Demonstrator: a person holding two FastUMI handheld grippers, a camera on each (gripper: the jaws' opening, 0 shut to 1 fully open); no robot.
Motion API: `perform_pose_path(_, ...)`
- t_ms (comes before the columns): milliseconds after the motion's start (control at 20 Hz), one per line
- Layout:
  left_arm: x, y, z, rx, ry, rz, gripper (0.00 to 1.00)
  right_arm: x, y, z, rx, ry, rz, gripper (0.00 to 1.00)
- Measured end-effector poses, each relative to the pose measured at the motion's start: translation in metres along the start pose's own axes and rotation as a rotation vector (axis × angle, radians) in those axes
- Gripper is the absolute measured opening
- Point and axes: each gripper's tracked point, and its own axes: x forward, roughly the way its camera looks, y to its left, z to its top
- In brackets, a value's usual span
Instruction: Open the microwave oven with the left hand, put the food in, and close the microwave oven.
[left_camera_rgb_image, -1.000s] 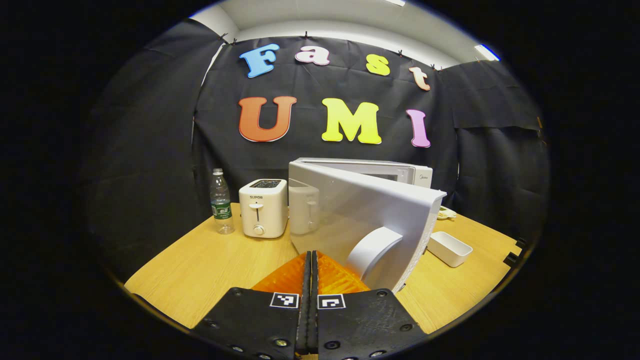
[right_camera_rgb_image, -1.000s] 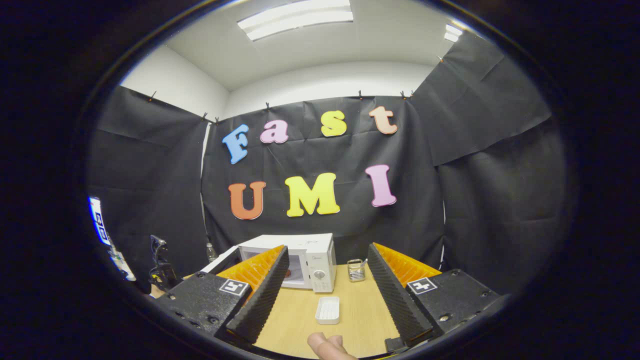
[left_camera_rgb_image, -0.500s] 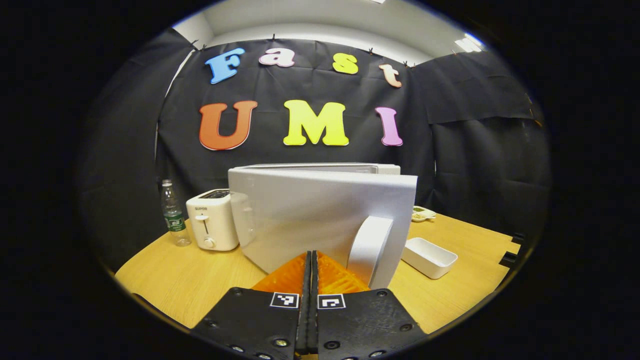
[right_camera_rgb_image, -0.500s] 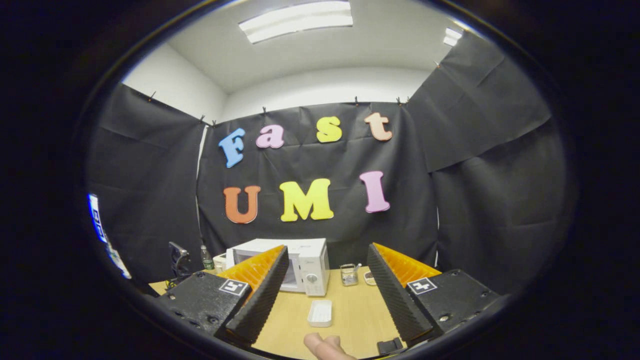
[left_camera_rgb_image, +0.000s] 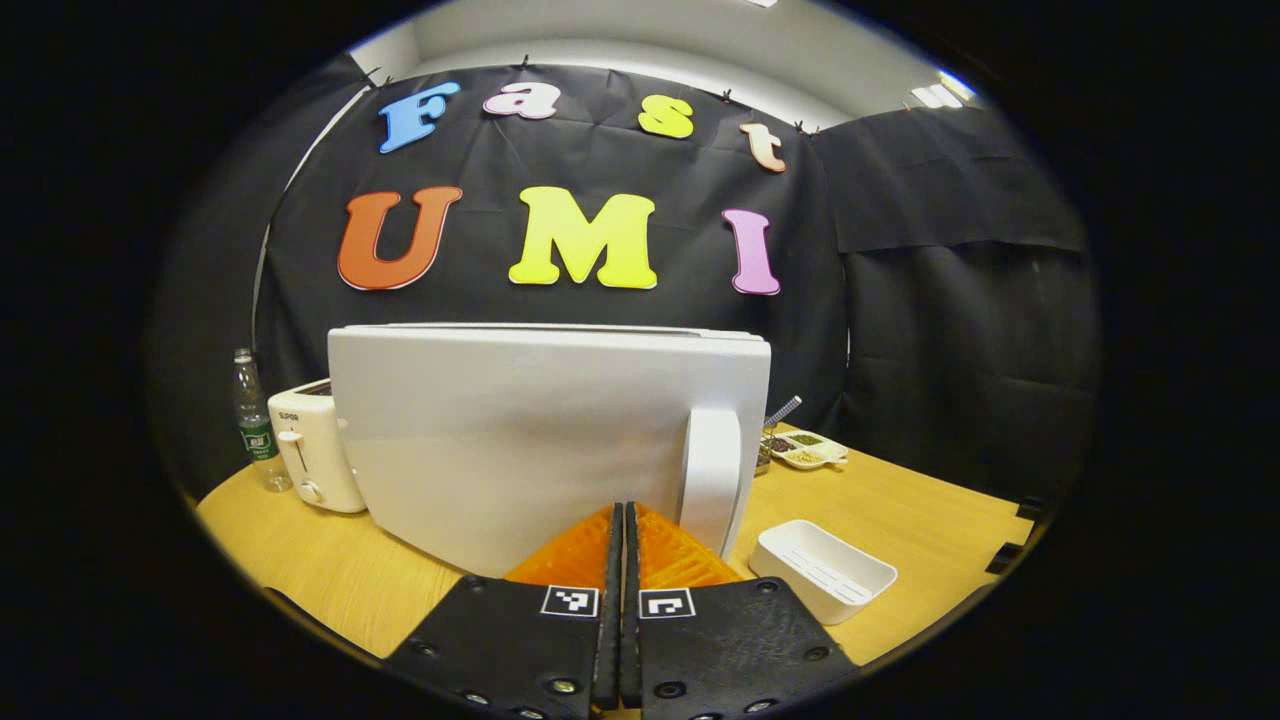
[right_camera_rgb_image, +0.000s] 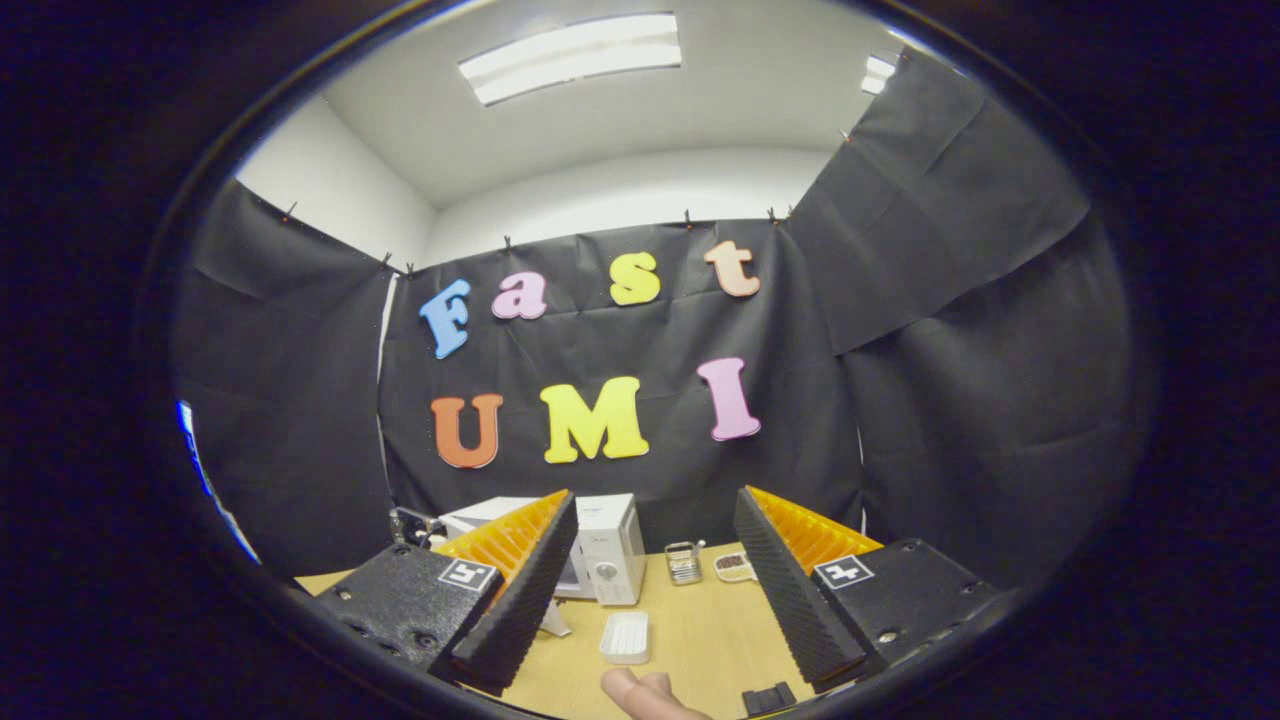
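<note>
At the bottom centre of the left gripper view, the left tongs (left_camera_rgb_image: 620, 530) are seen pressed together with nothing between them, their tips just before the lower edge of the microwave door (left_camera_rgb_image: 520, 440). The door fills the middle of that frame, its handle (left_camera_rgb_image: 708, 468) just right of the tips. A white tray (left_camera_rgb_image: 825, 570) lies on the surface (left_camera_rgb_image: 900, 510) at lower right; a toaster (left_camera_rgb_image: 315, 455) and a bottle (left_camera_rgb_image: 252, 420) stand at far left.

In the right gripper view, the right tongs (right_camera_rgb_image: 650, 560) are held spread wide and empty at the bottom, a fingertip (right_camera_rgb_image: 640, 692) showing beneath them. The microwave (right_camera_rgb_image: 600, 545) is seen small beyond them at lower centre. The food cannot be made out; whether it lies inside cannot be told.

Judged risks: a push given too near the hinge or too low could slide the whole oven across the surface instead of latching the door; the closed tips could slip off the smooth panel.

Against the picture a second earlier, the door has swung from sharply angled to nearly flat-on, and the toaster and bottle have shifted leftward in frame.
</note>
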Motion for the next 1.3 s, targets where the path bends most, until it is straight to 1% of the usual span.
perform_pose_path(200,0.034,-0.003,0.01,-0.019,-0.019,0.023,0.0,-0.003,-0.018,-0.004,0.001,-0.017,-0.007,1.0)
perform_pose_path(300,0.049,-0.007,0.007,-0.011,-0.006,0.028,0.01,-0.001,-0.024,0.003,0.007,-0.058,-0.002,1.0)
perform_pose_path(400,0.063,-0.008,0.005,0.003,-0.001,0.035,0.0,0.003,-0.036,0.0,-0.003,-0.08,-0.02,1.0)
perform_pose_path(500,0.079,-0.008,-0.001,-0.003,0.02,0.044,0.01,0.01,-0.047,-0.013,-0.022,-0.063,-0.045,0.99)
perform_pose_path(550,0.085,-0.009,-0.002,-0.011,0.025,0.046,0.17,0.012,-0.048,-0.018,-0.026,-0.05,-0.048,1.0)
perform_pose_path(600,0.092,-0.009,-0.001,-0.02,0.024,0.046,0.01,0.014,-0.05,-0.022,-0.029,-0.04,-0.043,1.0)
perform_pose_path(700,0.107,-0.006,0.0,-0.041,0.03,0.055,0.01,0.019,-0.057,-0.027,-0.03,-0.031,-0.045,1.0)
perform_pose_path(750,0.11,-0.004,-0.001,-0.047,0.049,0.073,0.01,0.022,-0.061,-0.031,-0.03,-0.026,-0.049,1.0)
perform_pose_path(800,0.117,-0.004,0.002,-0.042,0.039,0.077,0.03,0.024,-0.065,-0.034,-0.029,-0.018,-0.052,1.0)
perform_pose_path(900,0.118,-0.001,0.01,-0.042,0.036,0.094,0.04,0.029,-0.072,-0.042,-0.019,0.001,-0.06,1.0)
perform_pose_path(1050,0.12,-0.002,0.005,-0.036,0.039,0.097,0.04,0.031,-0.083,-0.047,-0.01,0.015,-0.078,1.0)
perform_pose_path(1300,0.119,0.0,0.003,-0.055,0.048,0.105,0.04,0.024,-0.077,-0.043,-0.025,0.025,-0.075,1.0)
